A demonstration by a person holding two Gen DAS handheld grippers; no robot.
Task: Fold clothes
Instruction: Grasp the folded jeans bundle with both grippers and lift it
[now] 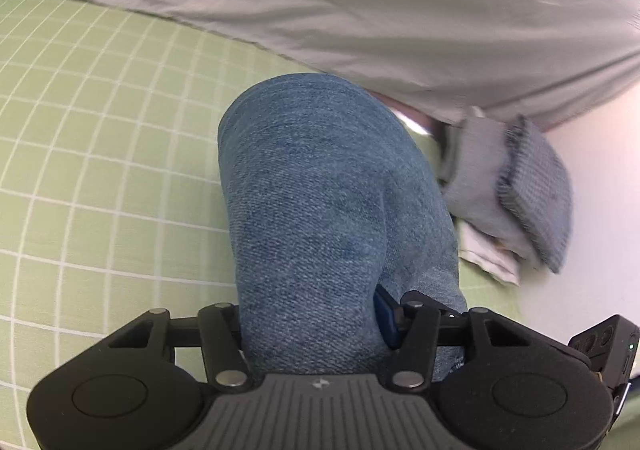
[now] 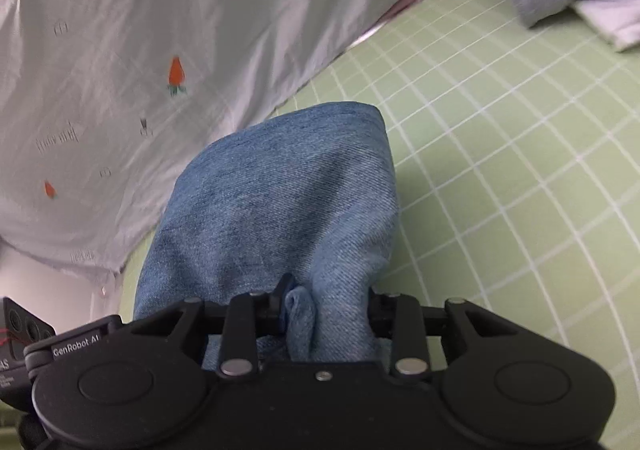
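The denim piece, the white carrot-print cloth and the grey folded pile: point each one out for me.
denim piece (image 1: 320,190), left wrist view, middle of the blue fabric.
carrot-print cloth (image 2: 120,70), right wrist view, open white area.
grey folded pile (image 1: 536,194), left wrist view, knit top layer.

left wrist view: sits right behind the left gripper (image 1: 316,326), angled down, super close to the denim (image 1: 320,186).
right wrist view: same deal behind the right gripper (image 2: 324,314).
shared: denim, green checked sheet (image 1: 100,154), carrot-print cloth (image 1: 380,22).
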